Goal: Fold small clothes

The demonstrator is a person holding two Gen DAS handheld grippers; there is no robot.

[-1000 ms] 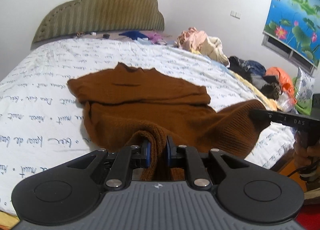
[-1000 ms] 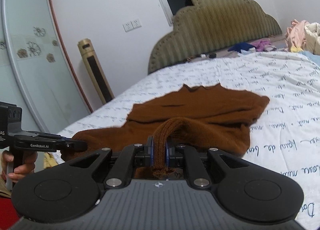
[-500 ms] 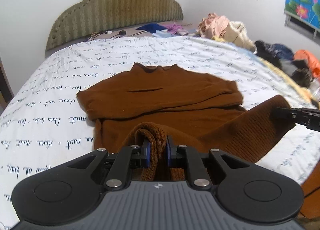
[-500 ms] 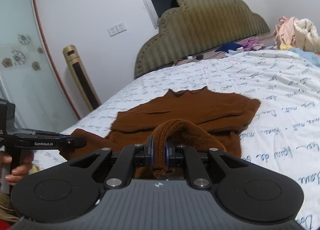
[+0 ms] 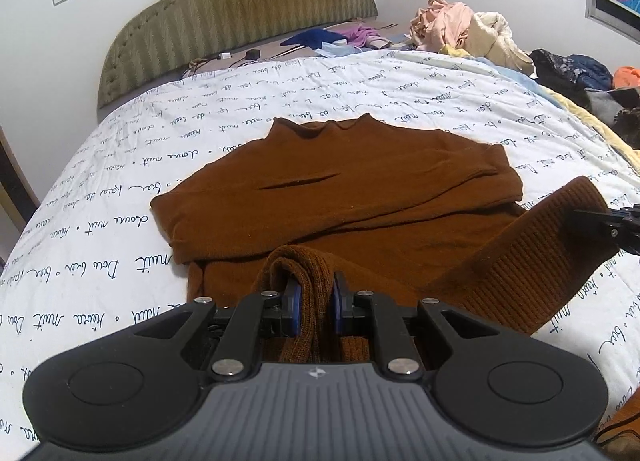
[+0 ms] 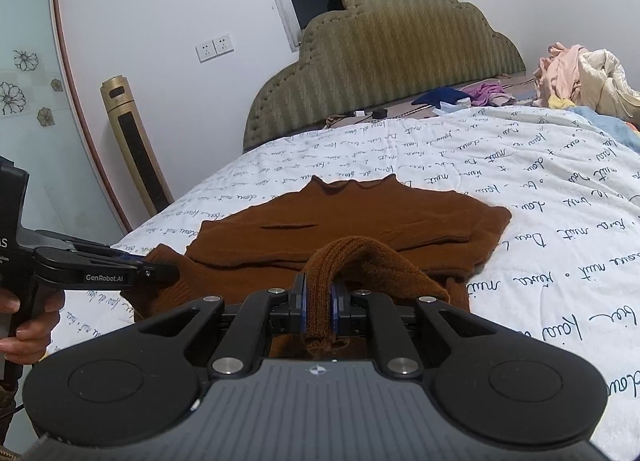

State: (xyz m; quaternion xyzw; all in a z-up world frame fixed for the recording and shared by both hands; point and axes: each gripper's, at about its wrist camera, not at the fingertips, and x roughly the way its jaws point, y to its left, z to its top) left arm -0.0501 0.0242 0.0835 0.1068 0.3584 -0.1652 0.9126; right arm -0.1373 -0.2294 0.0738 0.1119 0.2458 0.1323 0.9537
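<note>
Brown sweater (image 5: 360,189) lies mid-bed on the white printed bedspread (image 5: 120,189), collar toward the headboard (image 5: 240,9), ribbed hem at the foot edge; long axis runs foot to head; sleeves look already folded across the chest. Left gripper (image 5: 314,301) is clamped on the hem's left corner, right gripper (image 6: 317,301) clamped on the right corner; both corners are lifted off the bed. Judgement: carry both corners level and at equal speed toward the collar; keep the hem taut between them; land hem square on the shoulders before releasing, else the fold skews.
</note>
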